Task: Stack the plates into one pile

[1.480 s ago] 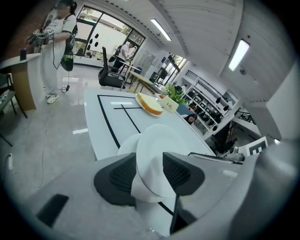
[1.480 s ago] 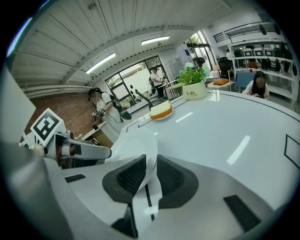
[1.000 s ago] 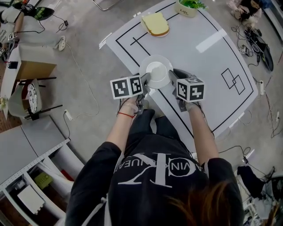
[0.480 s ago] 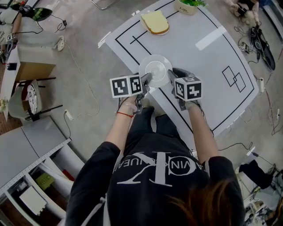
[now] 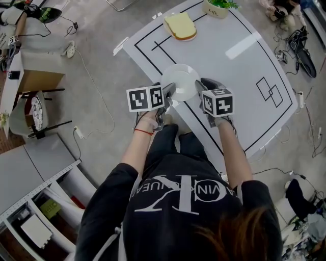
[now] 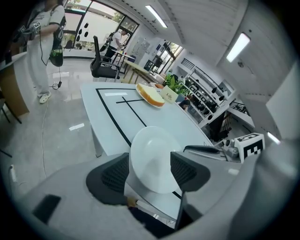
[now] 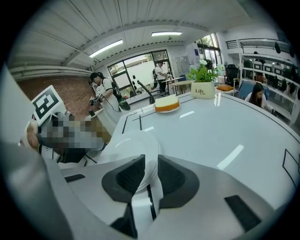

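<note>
A white plate (image 5: 181,80) lies on the white table (image 5: 234,61) close to its near edge. In the right gripper view its rim (image 7: 140,150) looks layered. My left gripper (image 5: 169,92) is at the plate's near-left rim. Its jaws are opening and stand wide, and the plate (image 6: 152,157) lies between the pads (image 6: 115,172) without being pressed. At the near-right rim, my right gripper (image 5: 199,87) has the rim filling the narrow gap between its pads (image 7: 169,176), and its jaws are easing open. At the far end, a pale yellow thing rests on an orange plate (image 5: 180,26).
A potted plant (image 5: 216,7) stands at the table's far edge beside the orange plate. Black lines (image 5: 153,48) are marked on the tabletop. Cables (image 5: 295,46) and a cardboard box (image 5: 38,74) lie on the floor around the table. People stand in the background (image 7: 105,93).
Both hands and the white plate stay where they were at the near table edge. Only the head view has shifted slightly.
</note>
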Demonstrator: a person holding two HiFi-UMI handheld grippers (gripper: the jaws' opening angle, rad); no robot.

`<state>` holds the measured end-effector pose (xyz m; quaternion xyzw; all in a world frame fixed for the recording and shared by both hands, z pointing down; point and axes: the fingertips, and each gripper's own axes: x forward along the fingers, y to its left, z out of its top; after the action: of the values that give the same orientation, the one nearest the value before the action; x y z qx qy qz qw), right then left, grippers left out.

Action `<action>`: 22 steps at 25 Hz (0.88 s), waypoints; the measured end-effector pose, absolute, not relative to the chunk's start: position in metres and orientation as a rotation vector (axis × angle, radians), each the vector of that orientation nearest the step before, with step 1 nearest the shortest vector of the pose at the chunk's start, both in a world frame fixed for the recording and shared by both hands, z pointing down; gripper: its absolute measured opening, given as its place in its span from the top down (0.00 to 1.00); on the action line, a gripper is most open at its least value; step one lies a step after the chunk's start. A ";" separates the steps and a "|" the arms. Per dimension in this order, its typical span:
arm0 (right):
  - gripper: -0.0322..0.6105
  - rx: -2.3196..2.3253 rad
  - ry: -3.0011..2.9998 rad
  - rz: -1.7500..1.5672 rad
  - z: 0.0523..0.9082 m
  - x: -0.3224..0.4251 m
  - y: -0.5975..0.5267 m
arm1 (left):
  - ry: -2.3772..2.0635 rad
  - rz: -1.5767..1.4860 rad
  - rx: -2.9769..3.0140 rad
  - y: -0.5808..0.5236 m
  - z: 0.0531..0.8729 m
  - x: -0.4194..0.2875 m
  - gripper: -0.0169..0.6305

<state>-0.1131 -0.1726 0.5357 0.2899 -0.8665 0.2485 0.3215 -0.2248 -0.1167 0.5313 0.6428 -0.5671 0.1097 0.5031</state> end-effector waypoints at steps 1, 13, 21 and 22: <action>0.82 0.765 -2.278 0.654 0.535 -0.112 -0.173 | -1.373 0.266 1.551 -0.116 0.532 -0.226 0.54; 0.84 0.837 -2.388 0.612 0.501 -0.098 -0.181 | -1.485 0.280 1.668 -0.114 0.511 -0.246 0.61; 0.95 0.908 -2.475 0.519 0.467 -0.091 -0.188 | -1.644 0.310 1.822 -0.123 0.472 -0.268 0.82; 0.95 0.915 -2.487 0.515 0.462 -0.091 -0.189 | -1.668 0.302 1.833 -0.124 0.466 -0.272 0.85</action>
<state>-0.0906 -0.1891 0.4621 0.3308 -0.8989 0.1860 0.2189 -0.2719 -0.1240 0.4656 0.6964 -0.6336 0.1148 0.3168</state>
